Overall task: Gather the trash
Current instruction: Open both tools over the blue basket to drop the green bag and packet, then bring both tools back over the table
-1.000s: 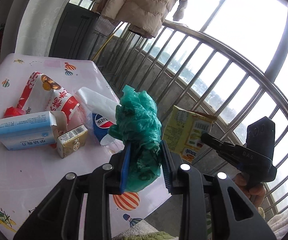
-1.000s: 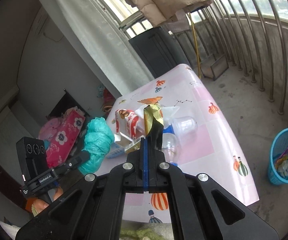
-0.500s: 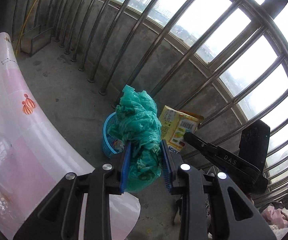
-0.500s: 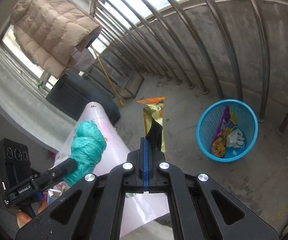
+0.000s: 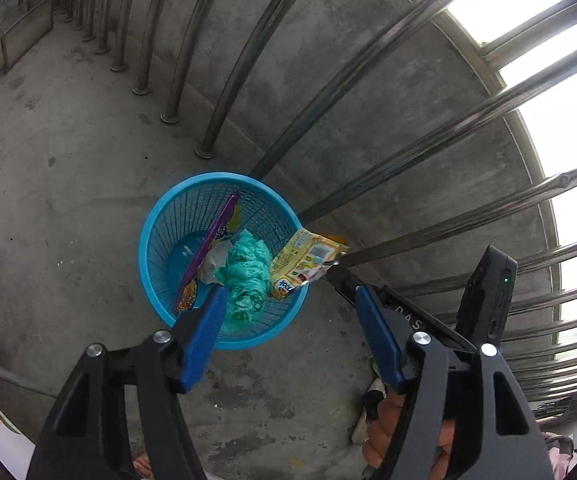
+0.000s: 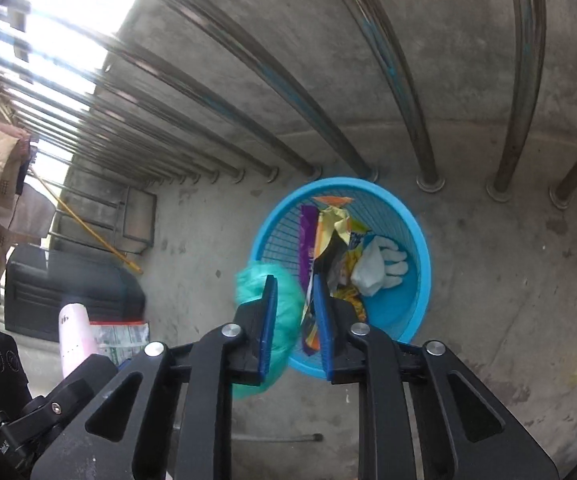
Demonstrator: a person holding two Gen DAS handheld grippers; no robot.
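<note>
A blue mesh basket [image 5: 148,240] [image 6: 420,240] stands on the concrete floor by the railing. My left gripper [image 5: 288,292] hangs over it, jaws wide and still opening. The crumpled green plastic bag [image 5: 244,276] is free of the pads and lies in the basket's mouth; in the right wrist view the green bag [image 6: 248,280] is a blur beside the rim. My right gripper [image 6: 293,280] also points down into the basket with its jaws opening. The yellow snack wrapper [image 6: 330,224] [image 5: 306,258] hangs between them against one pad, no longer pinched.
A purple wrapper [image 5: 208,248] and a white glove [image 6: 388,260] lie inside the basket. Steel railing bars [image 5: 216,92] and a low concrete wall stand right behind it. The pink table's edge [image 6: 74,332] and a dark cabinet [image 6: 68,280] are to the left. A hand [image 5: 384,432] holds the right gripper.
Both grippers swung from the table to above the basket and tipped downward. Both jaws came apart. The green bag left the left pads and dropped toward the basket.
</note>
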